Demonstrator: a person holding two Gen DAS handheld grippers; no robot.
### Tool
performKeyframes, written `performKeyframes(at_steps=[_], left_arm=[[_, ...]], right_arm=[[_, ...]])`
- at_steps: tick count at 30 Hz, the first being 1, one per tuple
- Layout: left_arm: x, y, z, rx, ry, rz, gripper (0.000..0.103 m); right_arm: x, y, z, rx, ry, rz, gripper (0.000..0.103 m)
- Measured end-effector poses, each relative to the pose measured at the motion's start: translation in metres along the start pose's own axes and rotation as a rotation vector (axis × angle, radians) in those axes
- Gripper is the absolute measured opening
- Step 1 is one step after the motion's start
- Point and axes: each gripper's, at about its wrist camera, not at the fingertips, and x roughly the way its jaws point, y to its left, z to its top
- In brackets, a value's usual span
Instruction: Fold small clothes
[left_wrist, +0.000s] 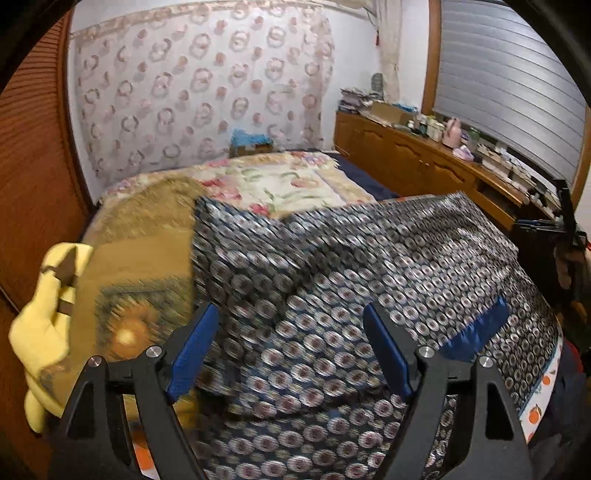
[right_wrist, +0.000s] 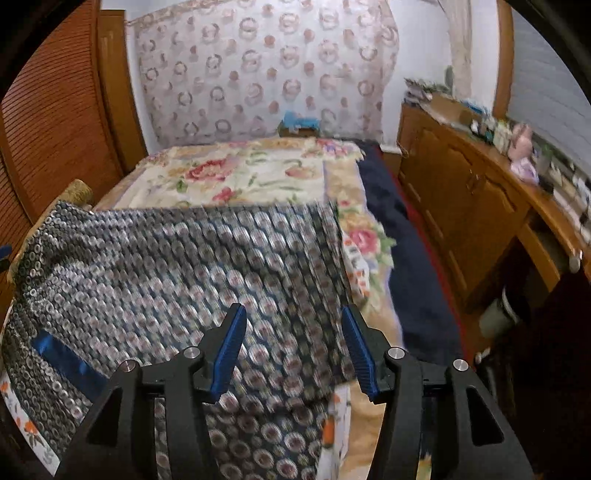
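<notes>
Dark blue garment printed with pale ring motifs (left_wrist: 332, 288), blue satin trim: lies spread on the bed (right_wrist: 240, 173) over a floral blanket, both views blurred. Left gripper (left_wrist: 291, 350): jaws spread above the cloth, pinching nothing. Right gripper (right_wrist: 293, 349): jaws spread likewise, empty. Yellow plush toy (left_wrist: 44, 325): at bed's left edge.
</notes>
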Motion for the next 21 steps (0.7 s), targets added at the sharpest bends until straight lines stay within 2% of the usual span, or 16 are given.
performKeyframes(at_steps=[8, 11, 14, 16, 18, 21], left_arm=[[0.032, -0.031, -0.028, 0.044, 0.087, -0.030, 0.081], [0.041, -0.038, -0.034, 0.059, 0.114, -0.027, 0.081], [0.047, -0.042, -0.038, 0.069, 0.131, -0.016, 0.081], [0.051, -0.044, -0.040, 0.072, 0.140, -0.014, 0.081], [0.053, -0.045, -0.042, 0.072, 0.148, -0.015, 0.081], [0.059, -0.047, -0.045, 0.072, 0.165, -0.010, 0.081]], right_arm=[[0.033, -0.014, -0.021, 0.072, 0.101, -0.026, 0.055], [0.038, -0.014, -0.024, 0.100, 0.106, -0.029, 0.050], [0.036, -0.016, -0.020, 0.129, 0.081, -0.035, 0.032], [0.035, -0.014, -0.018, 0.121, 0.068, -0.068, 0.013], [0.034, -0.008, -0.019, 0.108, 0.047, -0.065, 0.006], [0.029, 0.005, -0.027, 0.092, 0.012, -0.059, 0.003]])
